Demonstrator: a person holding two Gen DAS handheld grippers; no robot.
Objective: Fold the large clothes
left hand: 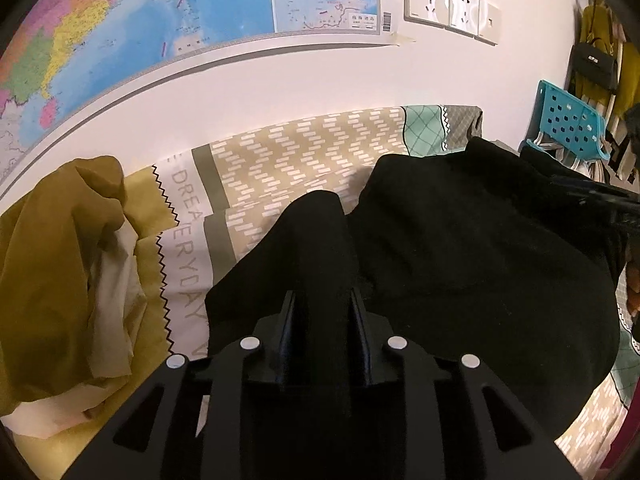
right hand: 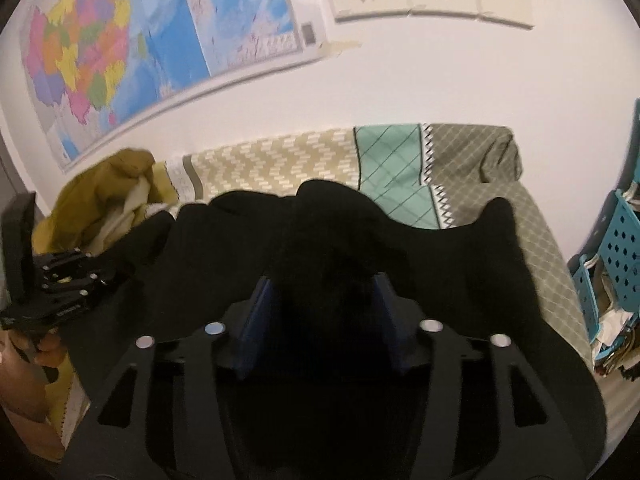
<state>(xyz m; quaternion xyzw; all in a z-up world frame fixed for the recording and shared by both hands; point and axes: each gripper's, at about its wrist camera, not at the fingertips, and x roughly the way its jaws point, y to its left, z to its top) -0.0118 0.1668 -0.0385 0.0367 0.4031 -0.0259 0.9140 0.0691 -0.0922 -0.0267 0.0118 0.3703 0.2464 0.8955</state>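
Observation:
A large black garment (left hand: 480, 260) lies spread over the patterned bed sheet (left hand: 300, 148). My left gripper (left hand: 322, 296) hangs over its left part, where a raised ridge of black cloth runs up between the two fingers; the jaws stand a little apart. In the right wrist view the same garment (right hand: 460, 280) fills the middle. My right gripper (right hand: 324, 280) stands wide open, with a bunch of the black cloth lying loose between its blue pads. The left gripper (right hand: 68, 288) shows at the left edge, held by a hand (right hand: 24, 380). Black on black hides the exact contact.
A crumpled mustard and cream garment (left hand: 60, 260) lies heaped at the left of the bed. A wall with a map (left hand: 120, 40) and sockets (left hand: 452, 4) runs behind it. A blue perforated basket (left hand: 568, 120) with clutter stands at the right. Bare sheet (right hand: 480, 152) shows at the far right.

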